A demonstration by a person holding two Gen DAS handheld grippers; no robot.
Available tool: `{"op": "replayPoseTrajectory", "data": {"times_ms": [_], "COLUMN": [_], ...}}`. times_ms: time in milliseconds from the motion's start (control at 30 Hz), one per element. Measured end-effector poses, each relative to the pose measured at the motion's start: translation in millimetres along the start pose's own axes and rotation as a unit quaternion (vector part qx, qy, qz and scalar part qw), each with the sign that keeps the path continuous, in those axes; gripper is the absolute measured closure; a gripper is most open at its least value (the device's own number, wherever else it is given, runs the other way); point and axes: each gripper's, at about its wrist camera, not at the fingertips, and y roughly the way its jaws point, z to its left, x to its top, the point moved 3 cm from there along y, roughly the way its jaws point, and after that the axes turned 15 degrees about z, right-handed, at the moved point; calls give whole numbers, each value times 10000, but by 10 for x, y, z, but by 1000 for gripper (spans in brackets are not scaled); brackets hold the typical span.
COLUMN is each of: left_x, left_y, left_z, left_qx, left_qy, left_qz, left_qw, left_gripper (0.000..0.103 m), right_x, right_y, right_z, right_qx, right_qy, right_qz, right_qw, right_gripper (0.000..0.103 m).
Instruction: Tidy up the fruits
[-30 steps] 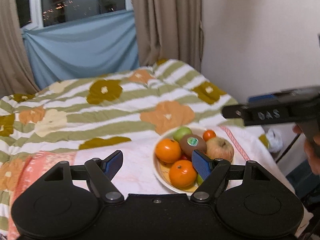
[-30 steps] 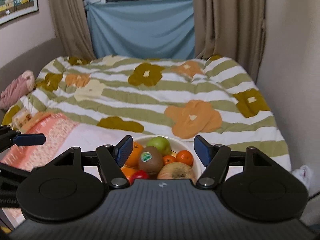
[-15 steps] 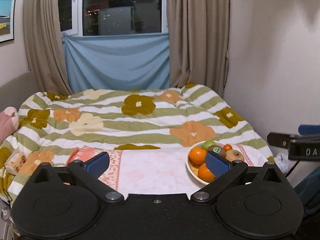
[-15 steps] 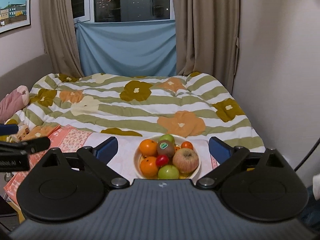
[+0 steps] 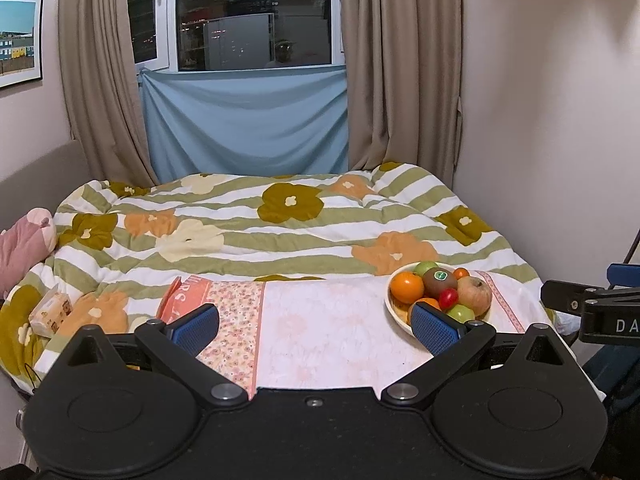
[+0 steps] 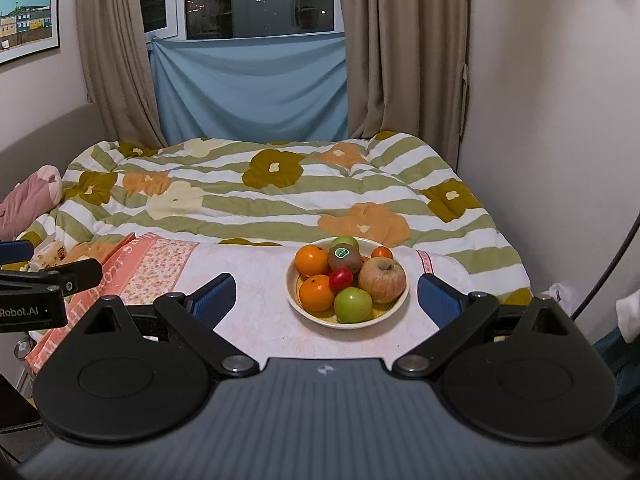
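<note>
Seemingly done: fruits piled in bowl (image 6: pixel 347 316) near cloth's (image 6: pixel 256 320) right edge
Left gripper (image 5: pixel 314 326): released, empty
Right gripper (image 6: pixel 326 300): released, empty
Left: nothing visible outside bowl

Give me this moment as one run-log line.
left gripper: open, empty | right gripper: open, empty | fruits: all in bowl on cloth | phase: both clear of bowl

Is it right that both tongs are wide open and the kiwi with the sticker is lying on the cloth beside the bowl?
Not quite. The kiwi sits in the bowl, on top of the other fruit, as the right wrist view shows. Both tongs, left and right, are wide open.
</note>
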Motion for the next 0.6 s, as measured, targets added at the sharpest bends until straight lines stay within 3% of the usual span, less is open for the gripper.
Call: {"op": "replayPoseTrajectory", "data": {"times_ms": [600], "left_x": [-15], "left_y": [-48], "left_z": [-26], "left_qx": [-67], "left_qy": [109], "left_qz": [-99], "left_qw": [9999], "left_gripper": [0], "right_x": [-16], "right_y": [-8], "right_z": [-60], "right_qx": [-112], "right_qy": [89], "right_qz": [51], "right_qw": [9999], "right_gripper": [0]}}
